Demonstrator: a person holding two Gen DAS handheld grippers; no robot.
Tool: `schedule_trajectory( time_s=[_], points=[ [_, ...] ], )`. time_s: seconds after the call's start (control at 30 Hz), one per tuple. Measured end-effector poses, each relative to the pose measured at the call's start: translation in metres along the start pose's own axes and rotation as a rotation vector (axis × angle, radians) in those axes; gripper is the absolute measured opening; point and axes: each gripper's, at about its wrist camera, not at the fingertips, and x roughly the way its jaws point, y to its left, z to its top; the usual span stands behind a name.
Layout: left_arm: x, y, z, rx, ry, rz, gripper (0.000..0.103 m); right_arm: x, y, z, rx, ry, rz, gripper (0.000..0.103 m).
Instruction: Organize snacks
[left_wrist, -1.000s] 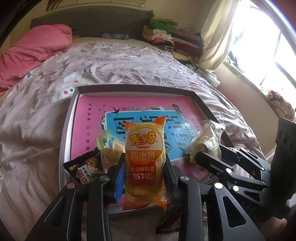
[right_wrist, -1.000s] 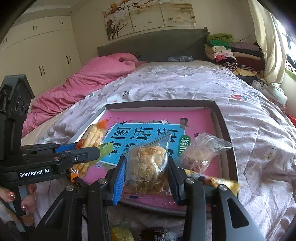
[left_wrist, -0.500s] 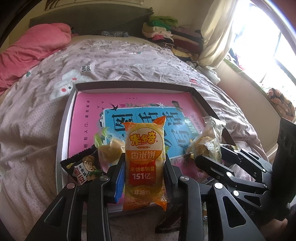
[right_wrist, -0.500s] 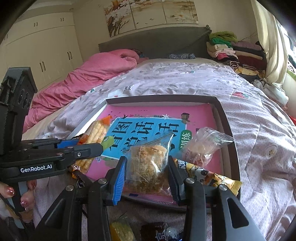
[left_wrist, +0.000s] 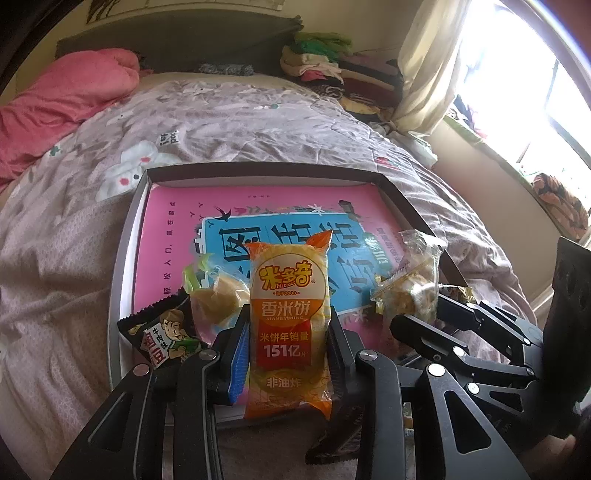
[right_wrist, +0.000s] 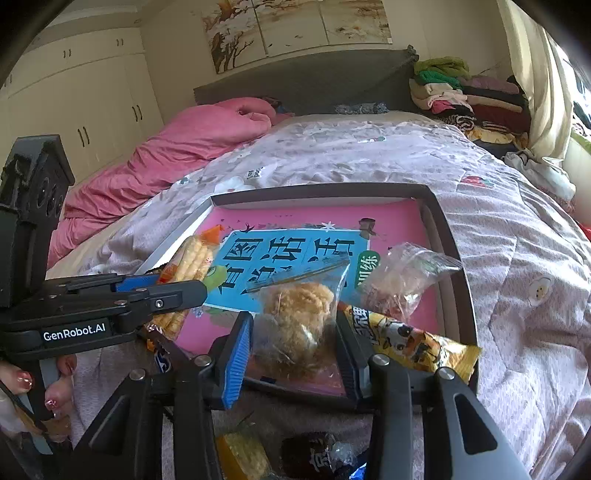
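Observation:
My left gripper (left_wrist: 286, 332) is shut on an orange rice cracker pack (left_wrist: 288, 321) and holds it upright over the near edge of a shallow dark tray (left_wrist: 258, 170) lined with a pink and blue book. My right gripper (right_wrist: 295, 343) is shut on a clear bag with a brown pastry (right_wrist: 295, 325), over the tray's near right part. In the tray lie a black snack pack (left_wrist: 162, 332), a yellow-green wrapped sweet (left_wrist: 214, 295), a clear bag (right_wrist: 406, 277) and a yellow packet (right_wrist: 413, 339). The left gripper with its cracker pack (right_wrist: 188, 266) shows at left in the right wrist view.
The tray sits on a bed with a lilac quilt (left_wrist: 240, 114). A pink duvet (right_wrist: 184, 147) lies at the far left. Folded clothes (right_wrist: 461, 92) are stacked at the headboard. Several loose snacks (right_wrist: 280, 454) lie on the bed below my right gripper.
Both grippers have moved a little forward over the tray with their snacks still held. The tray looks slightly nearer and lower in both views.

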Motion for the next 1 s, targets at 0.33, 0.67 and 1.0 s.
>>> schedule_trajectory(
  time_s=[0.33, 0.67, 1.0],
  points=[
    [0.002, -0.001, 0.0, 0.005, 0.008, -0.01, 0.037, -0.01, -0.001, -0.003, 0.003, -0.012, 0.001, 0.043],
    [0.013, -0.004, 0.0, 0.008, 0.025, -0.02, 0.037, -0.025, 0.001, -0.003, -0.013, -0.052, -0.008, 0.044],
    [0.014, -0.005, 0.0, 0.001, 0.033, -0.034, 0.038, -0.029, -0.003, -0.002, -0.007, -0.068, -0.024, 0.047]
  ],
)
